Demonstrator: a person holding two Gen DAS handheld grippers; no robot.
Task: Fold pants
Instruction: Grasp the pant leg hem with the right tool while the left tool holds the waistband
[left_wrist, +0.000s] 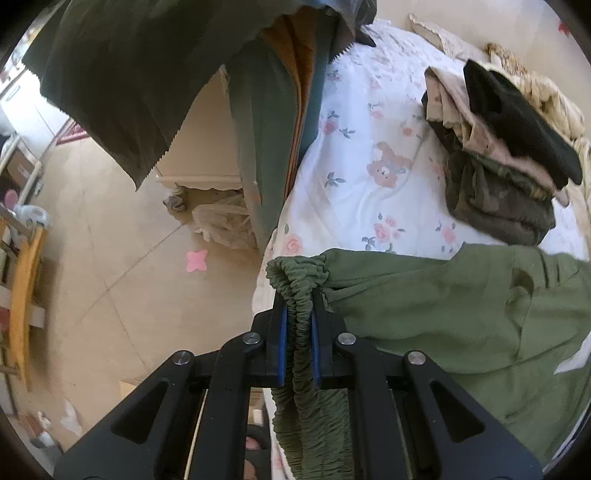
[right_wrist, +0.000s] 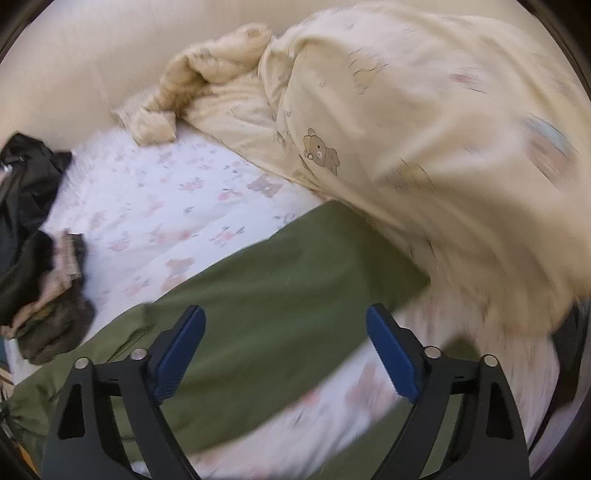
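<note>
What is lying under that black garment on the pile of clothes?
Under the black garment lie a beige piece and a camouflage piece, on the floral sheet. Anything deeper is covered.

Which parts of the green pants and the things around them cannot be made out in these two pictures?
- Left wrist view: the green pants run off the right edge; the waistband is partly hidden between the jaws.
- Right wrist view: motion blur smears the cream duvet; the dark clothes pile is cut by the left edge.
</note>
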